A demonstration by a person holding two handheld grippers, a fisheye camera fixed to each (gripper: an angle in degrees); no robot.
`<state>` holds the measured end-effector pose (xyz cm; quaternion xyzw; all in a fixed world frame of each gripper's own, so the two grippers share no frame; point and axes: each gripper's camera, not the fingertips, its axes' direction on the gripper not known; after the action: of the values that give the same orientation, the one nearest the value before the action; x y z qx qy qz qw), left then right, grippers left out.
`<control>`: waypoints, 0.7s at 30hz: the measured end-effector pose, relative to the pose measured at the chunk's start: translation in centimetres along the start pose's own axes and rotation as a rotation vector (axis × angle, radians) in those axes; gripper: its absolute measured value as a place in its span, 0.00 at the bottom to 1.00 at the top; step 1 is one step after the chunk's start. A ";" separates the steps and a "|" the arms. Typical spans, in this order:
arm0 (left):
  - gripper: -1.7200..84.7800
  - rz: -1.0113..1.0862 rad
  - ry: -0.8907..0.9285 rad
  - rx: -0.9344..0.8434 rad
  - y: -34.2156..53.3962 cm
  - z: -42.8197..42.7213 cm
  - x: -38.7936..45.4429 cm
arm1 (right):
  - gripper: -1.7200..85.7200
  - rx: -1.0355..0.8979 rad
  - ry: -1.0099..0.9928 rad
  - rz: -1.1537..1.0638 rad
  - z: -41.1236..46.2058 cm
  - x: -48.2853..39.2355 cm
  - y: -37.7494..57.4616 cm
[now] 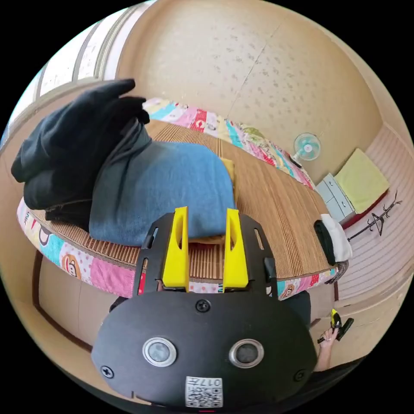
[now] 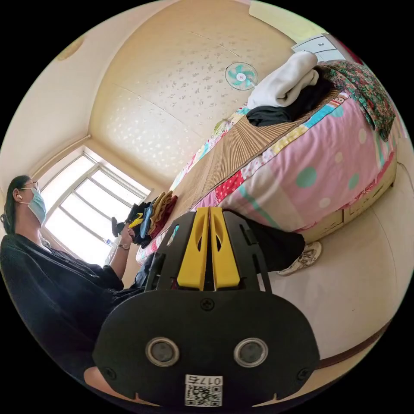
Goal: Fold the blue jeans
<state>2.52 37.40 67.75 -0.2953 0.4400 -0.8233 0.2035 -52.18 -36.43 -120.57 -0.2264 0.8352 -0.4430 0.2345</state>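
Left gripper: hovering before the bed edge, jaws parted, gripping nothing.
Right gripper: hanging beside the bed, jaws pressed together, empty.
Blue jeans: lying folded on the bamboo mat.
Black clothes: leaning against the jeans.

1. The bed has a patchwork cartoon-print cover, and a slatted bamboo mat lies over its top.
2. In the left gripper view, the folded blue jeans lie on the mat just beyond the jaws' tips, at the bed's near edge.
3. A heap of black clothes sits to the left of the jaws, touching the jeans.
4. A yellow folded piece pokes out behind the jeans.
5. Well off to the right of the jaws, a black and white folded stack lies at the mat's edge.
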 end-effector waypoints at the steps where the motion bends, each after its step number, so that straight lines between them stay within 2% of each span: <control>1: 0.13 -0.021 0.008 -0.061 -0.4 1.5 -0.5 | 0.02 0.012 0.007 0.012 0.5 -0.4 0.2; 3: 0.08 -0.037 0.069 -0.117 -0.8 4.0 -1.4 | 0.02 0.025 -0.021 0.035 1.2 -0.8 0.0; 6: 0.04 0.032 0.124 -0.126 -2.2 1.5 0.0 | 0.02 0.014 -0.110 -0.003 2.0 -2.9 -1.4; 10: 0.02 0.106 0.374 0.079 -3.7 -5.5 2.5 | 0.02 -0.024 -0.067 -0.117 3.2 -8.0 -3.1; 13: 0.01 0.380 0.563 0.151 -2.4 -9.6 9.4 | 0.02 -0.033 -0.113 -0.174 5.1 -11.4 -4.0; 15: 0.01 0.567 0.635 0.084 1.1 -9.1 15.9 | 0.03 -0.051 -0.139 -0.195 6.8 -13.2 -4.2; 17: 0.01 0.623 0.645 -0.035 4.3 -6.3 19.5 | 0.03 -0.082 -0.143 -0.214 8.9 -14.7 -4.2; 21: 0.02 0.561 0.576 -0.312 12.5 3.5 21.5 | 0.03 -0.252 -0.122 -0.214 15.0 -17.6 -2.9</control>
<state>-10.23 15.87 65.36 0.0502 0.6614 -0.7084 0.2413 -28.94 -37.09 -122.21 -0.3680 0.8395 -0.3426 0.2060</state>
